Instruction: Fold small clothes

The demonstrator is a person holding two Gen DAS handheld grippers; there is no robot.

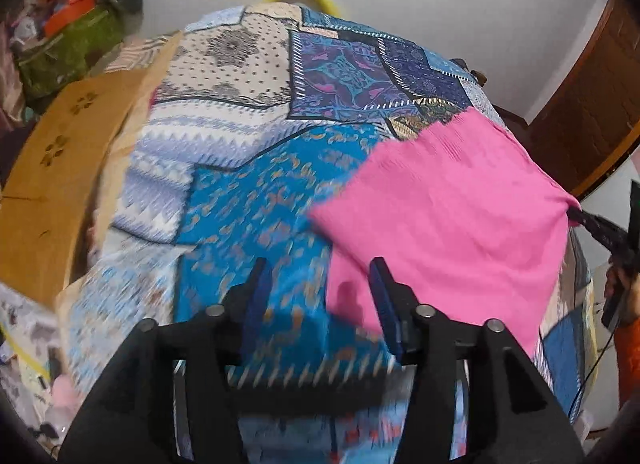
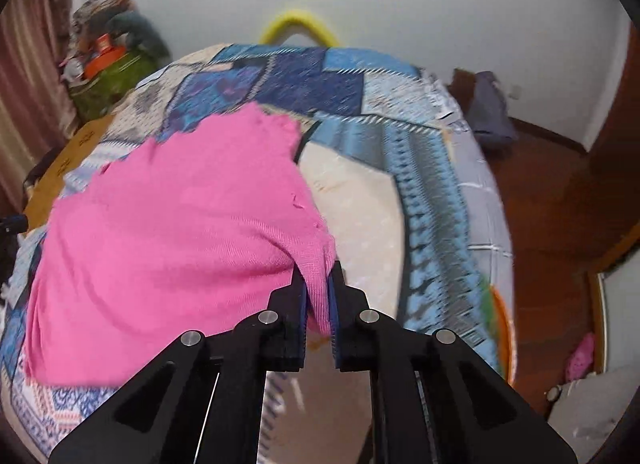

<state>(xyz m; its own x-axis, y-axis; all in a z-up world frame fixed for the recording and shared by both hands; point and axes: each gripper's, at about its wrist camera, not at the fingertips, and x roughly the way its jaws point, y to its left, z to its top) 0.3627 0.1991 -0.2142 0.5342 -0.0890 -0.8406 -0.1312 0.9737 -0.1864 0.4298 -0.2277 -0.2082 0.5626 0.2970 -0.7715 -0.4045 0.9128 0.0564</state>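
Note:
A pink knit garment (image 1: pixel 448 216) lies spread on a bed covered by a blue patchwork bedspread (image 1: pixel 248 204). My left gripper (image 1: pixel 318 268) is open and empty, its right finger just over the garment's near left edge. My right gripper (image 2: pixel 318 276) is shut on a corner of the pink garment (image 2: pixel 168 248) and lifts that corner slightly. The right gripper also shows in the left wrist view (image 1: pixel 600 228) at the garment's far right corner.
A tan wooden headboard (image 1: pixel 52 184) runs along the bed's left side. A cluttered pile with a green bag (image 1: pixel 68 52) sits beyond it. A yellow curved object (image 2: pixel 298 26) stands behind the bed. A wooden floor (image 2: pixel 560 200) lies to the right.

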